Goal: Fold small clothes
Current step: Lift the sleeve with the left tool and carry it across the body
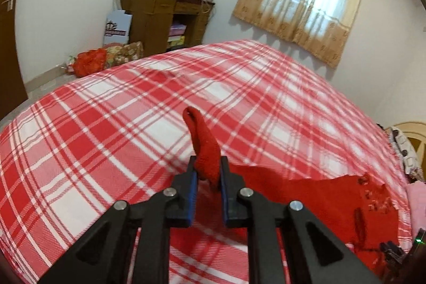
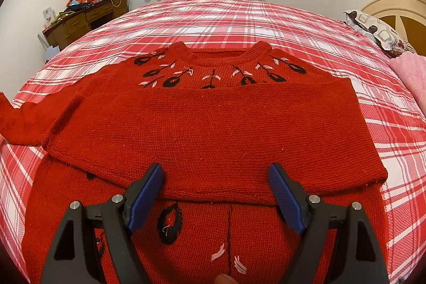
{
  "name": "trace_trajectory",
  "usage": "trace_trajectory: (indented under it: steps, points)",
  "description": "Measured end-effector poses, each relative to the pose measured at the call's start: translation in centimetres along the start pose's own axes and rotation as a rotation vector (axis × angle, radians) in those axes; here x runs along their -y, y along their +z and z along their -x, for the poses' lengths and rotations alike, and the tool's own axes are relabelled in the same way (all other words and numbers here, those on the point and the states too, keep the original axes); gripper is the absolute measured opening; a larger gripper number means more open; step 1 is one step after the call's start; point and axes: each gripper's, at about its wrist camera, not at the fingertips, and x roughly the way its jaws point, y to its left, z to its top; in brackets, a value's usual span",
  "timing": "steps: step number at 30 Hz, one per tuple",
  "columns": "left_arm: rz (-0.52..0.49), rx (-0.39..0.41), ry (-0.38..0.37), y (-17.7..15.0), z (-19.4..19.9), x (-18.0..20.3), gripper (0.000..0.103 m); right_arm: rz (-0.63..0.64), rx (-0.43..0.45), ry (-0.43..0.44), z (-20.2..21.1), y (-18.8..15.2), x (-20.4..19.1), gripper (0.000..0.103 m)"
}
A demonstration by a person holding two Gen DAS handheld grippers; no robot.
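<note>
A red knitted sweater [image 2: 213, 129] with black and white flower embroidery lies flat on the plaid bed, one sleeve folded across its chest. In the left wrist view my left gripper [image 1: 208, 172] is shut on the cuff of the other sleeve [image 1: 203, 140], held up off the bed, with the sweater's body [image 1: 314, 204] trailing to the right. That lifted sleeve [image 2: 16, 119] shows at the left edge of the right wrist view. My right gripper [image 2: 215, 190] hovers open above the folded sleeve's lower edge, with nothing between its blue pads [image 2: 145, 198].
The red and white plaid bedspread [image 1: 106, 124] covers the whole bed. A brown desk [image 1: 162, 17] piled with things stands by the far wall, with bags on the floor beside it. Pillows [image 2: 378, 33] and a pink cloth [image 2: 410, 71] lie by the headboard at right.
</note>
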Motion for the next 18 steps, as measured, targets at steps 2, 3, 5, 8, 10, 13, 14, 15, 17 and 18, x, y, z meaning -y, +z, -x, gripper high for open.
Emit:
trace_trajectory:
  steps: [2, 3, 5, 8, 10, 13, 14, 15, 17, 18]
  points:
    - [-0.008, 0.002, -0.032, 0.2, 0.5, 0.8, 0.014, 0.000, 0.000, 0.001, 0.0, 0.0, 0.0, 0.082]
    - [-0.014, 0.006, -0.039, 0.2, 0.6, 1.2, 0.014, 0.000, 0.000, 0.001, 0.0, 0.0, 0.0, 0.082]
    - [-0.028, 0.012, -0.060, 0.3, 1.2, 2.2, 0.014, 0.000, 0.000, 0.001, 0.0, 0.0, 0.0, 0.082]
    - [-0.042, 0.024, -0.094, 0.4, 2.2, 3.5, 0.014, 0.000, 0.000, 0.001, 0.0, 0.0, 0.0, 0.082]
    - [-0.051, 0.034, -0.118, 0.6, 2.9, 4.4, 0.014, 0.001, -0.003, 0.000, 0.0, 0.0, 0.0, 0.082]
    - [-0.079, 0.051, -0.150, 1.2, 3.7, 6.1, 0.014, -0.009, 0.001, 0.012, 0.3, 0.2, 0.2, 0.082]
    - [-0.083, 0.056, -0.154, 1.3, 3.8, 6.4, 0.014, -0.019, 0.005, 0.018, 0.5, 0.2, 0.4, 0.082]
    - [-0.086, 0.056, -0.167, 1.5, 3.9, 7.0, 0.014, -0.035, 0.003, 0.030, 0.9, 0.3, 0.6, 0.082]
    - [-0.091, 0.053, -0.183, 1.7, 4.1, 8.1, 0.014, -0.062, 0.008, 0.060, 2.0, 0.5, 1.0, 0.082]
    - [-0.097, 0.052, -0.198, 1.8, 4.2, 8.8, 0.014, -0.068, 0.013, 0.070, 2.7, 0.6, 1.2, 0.082]
